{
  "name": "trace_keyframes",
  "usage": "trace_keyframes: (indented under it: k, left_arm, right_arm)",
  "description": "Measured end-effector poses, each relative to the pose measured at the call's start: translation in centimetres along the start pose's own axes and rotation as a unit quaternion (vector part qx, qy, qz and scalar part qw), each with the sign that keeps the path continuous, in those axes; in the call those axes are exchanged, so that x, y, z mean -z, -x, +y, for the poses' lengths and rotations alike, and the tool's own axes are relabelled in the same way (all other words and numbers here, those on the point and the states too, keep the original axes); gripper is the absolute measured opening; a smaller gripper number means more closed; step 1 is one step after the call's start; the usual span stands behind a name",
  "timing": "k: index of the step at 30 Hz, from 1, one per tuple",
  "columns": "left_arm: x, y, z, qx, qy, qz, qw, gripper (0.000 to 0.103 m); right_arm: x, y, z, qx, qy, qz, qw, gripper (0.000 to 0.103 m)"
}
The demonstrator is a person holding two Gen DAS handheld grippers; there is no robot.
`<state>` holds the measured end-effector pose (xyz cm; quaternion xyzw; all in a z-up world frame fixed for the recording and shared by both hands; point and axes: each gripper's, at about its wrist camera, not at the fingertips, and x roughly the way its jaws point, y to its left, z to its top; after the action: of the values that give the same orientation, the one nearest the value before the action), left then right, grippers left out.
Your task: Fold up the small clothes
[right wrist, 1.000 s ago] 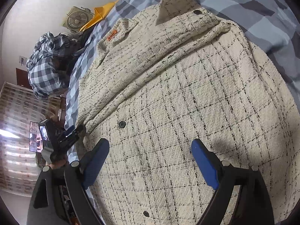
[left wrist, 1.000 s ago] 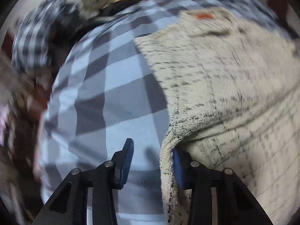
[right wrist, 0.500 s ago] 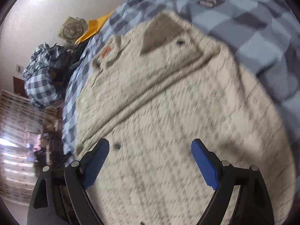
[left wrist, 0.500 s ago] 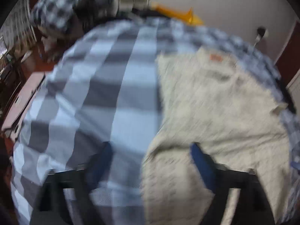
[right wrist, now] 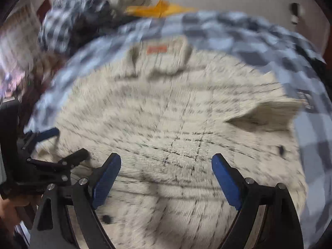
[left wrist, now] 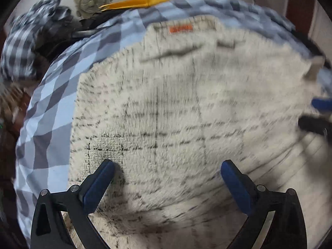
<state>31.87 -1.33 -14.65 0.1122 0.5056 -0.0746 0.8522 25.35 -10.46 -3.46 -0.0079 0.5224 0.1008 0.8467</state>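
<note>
A cream jacket with thin black check lines [left wrist: 176, 108] lies spread on a blue-grey checked bedcover [left wrist: 51, 108], its orange collar label [left wrist: 181, 29] at the far end. It also shows in the right wrist view [right wrist: 166, 124]. My left gripper [left wrist: 167, 178] is open and empty over the jacket's near left part. My right gripper [right wrist: 166, 172] is open and empty over the near middle. The left gripper shows at the left edge of the right wrist view [right wrist: 62, 145]. Both views are blurred.
A heap of checked and dark clothes [left wrist: 31, 41] lies at the far left beside the bed. A small fan [left wrist: 93, 0] and an orange thing [left wrist: 137, 1] stand by the wall behind. The bedcover [right wrist: 300, 72] runs on to the right.
My left gripper has let go of the jacket's left edge, opened wide and moved right over the jacket. My right gripper has swung to face the collar end.
</note>
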Motion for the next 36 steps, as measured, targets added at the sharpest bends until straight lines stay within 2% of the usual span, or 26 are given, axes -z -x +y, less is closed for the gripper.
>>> trace_keyframes:
  k: [1, 2, 4, 5, 7, 9, 11, 13, 15, 16, 18, 20, 22, 24, 26, 27, 29, 31, 34, 36]
  left_arm:
    - [0.3, 0.3, 0.5, 0.004, 0.004, -0.013, 0.9999, 0.103]
    - [0.6, 0.6, 1.4, -0.008, 0.016, -0.022, 0.9996, 0.103]
    - [1.2, 0.8, 4.7, -0.050, 0.071, -0.016, 0.9961, 0.103]
    - [1.8, 1.1, 7.1, -0.054, 0.113, -0.011, 0.9921, 0.103]
    - [2.9, 1.9, 10.5, -0.043, 0.174, -0.006, 0.9838, 0.103]
    - [4.5, 4.1, 13.1, -0.071, 0.209, 0.001, 0.9752, 0.103]
    - [6.4, 6.5, 14.1, -0.068, 0.207, 0.005, 0.9760, 0.103]
    - [8.6, 8.7, 14.2, -0.054, 0.191, 0.024, 0.9798, 0.103]
    - [11.0, 10.7, 13.6, -0.034, 0.170, 0.051, 0.9835, 0.103]
    - [12.4, 12.3, 12.9, -0.026, 0.159, 0.064, 0.9849, 0.103]
    - [14.5, 14.7, 11.4, -0.014, 0.143, 0.083, 0.9861, 0.103]
    - [16.7, 17.8, 10.0, -0.005, 0.128, 0.091, 0.9876, 0.103]
    - [18.4, 20.1, 8.5, 0.013, 0.117, 0.084, 0.9894, 0.103]
    - [19.9, 22.0, 7.4, 0.037, 0.118, 0.069, 0.9900, 0.103]
    - [20.6, 22.1, 6.3, 0.058, 0.112, 0.082, 0.9886, 0.103]
    - [21.2, 22.0, 5.9, 0.058, 0.109, 0.091, 0.9881, 0.103]
    - [22.3, 21.3, 5.1, 0.051, 0.097, 0.110, 0.9879, 0.103]
    - [23.1, 19.6, 4.4, 0.052, 0.080, 0.150, 0.9840, 0.103]
    - [23.9, 17.4, 4.2, 0.034, 0.083, 0.191, 0.9776, 0.103]
    - [24.2, 16.2, 4.3, 0.043, 0.097, 0.210, 0.9720, 0.103]
  right_arm:
    - [0.1, -1.2, -1.0, 0.024, -0.002, 0.022, 0.999, 0.087]
    - [0.3, -1.8, -2.3, 0.047, -0.011, 0.027, 0.998, 0.086]
    - [0.8, -0.9, -5.6, 0.057, -0.050, -0.007, 0.997, 0.085]
    - [1.0, -0.3, -6.8, 0.048, -0.069, -0.015, 0.996, 0.072]
    - [0.9, 0.8, -8.4, 0.023, -0.113, -0.012, 0.993, 0.061]
    - [1.1, 2.3, -8.9, 0.016, -0.141, -0.012, 0.990, 0.062]
    - [1.8, 5.0, -9.4, 0.001, -0.181, -0.021, 0.983, 0.064]
    - [3.3, 7.7, -10.2, -0.048, -0.228, -0.035, 0.972, 0.065]
    - [5.1, 10.3, -10.7, -0.110, -0.283, -0.045, 0.952, 0.073]
    - [5.6, 11.2, -10.5, -0.126, -0.295, -0.046, 0.946, 0.082]
    - [8.1, 14.3, -10.2, -0.164, -0.291, -0.048, 0.941, 0.083]
    - [10.0, 16.0, -9.7, -0.173, -0.279, -0.040, 0.944, 0.083]
    - [12.4, 18.1, -10.6, -0.178, -0.264, -0.005, 0.948, 0.083]
    - [14.3, 19.4, -12.2, -0.161, -0.264, 0.045, 0.950, 0.083]
    - [15.4, 19.5, -13.7, -0.138, -0.267, 0.098, 0.949, 0.083]
    - [16.9, 19.8, -14.2, -0.120, -0.259, 0.139, 0.948, 0.083]
    - [18.3, 18.9, -14.5, -0.108, -0.238, 0.190, 0.946, 0.083]
    - [21.0, 17.3, -14.6, -0.109, -0.229, 0.246, 0.935, 0.083]
    - [24.2, 14.6, -15.1, -0.132, -0.266, 0.286, 0.911, 0.083]
    - [25.9, 12.2, -15.1, -0.136, -0.281, 0.312, 0.897, 0.083]
